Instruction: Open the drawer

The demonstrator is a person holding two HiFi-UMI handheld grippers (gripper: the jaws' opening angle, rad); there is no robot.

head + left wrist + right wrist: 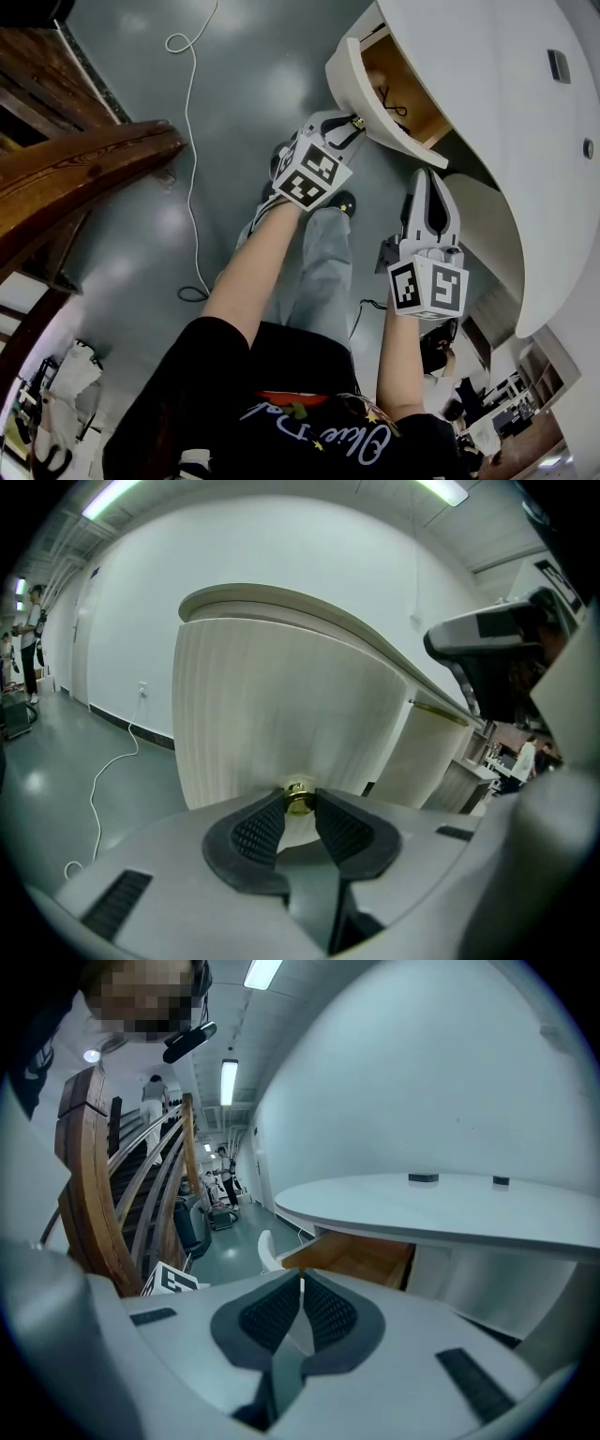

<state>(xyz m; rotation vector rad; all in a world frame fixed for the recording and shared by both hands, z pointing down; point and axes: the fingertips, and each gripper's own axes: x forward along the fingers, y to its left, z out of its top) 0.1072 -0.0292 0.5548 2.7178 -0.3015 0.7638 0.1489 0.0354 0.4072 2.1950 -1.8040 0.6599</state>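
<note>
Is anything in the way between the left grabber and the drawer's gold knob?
No, nothing visible is in the way. The left hand-held gripper has the gold knob pinched right between its jaws, and the drawer stands pulled out.

Two grippers, the left gripper [355, 123] and right gripper [429, 180], one drawer [343, 75], one brass knob [299, 797], one floor cable [190, 112].
</note>
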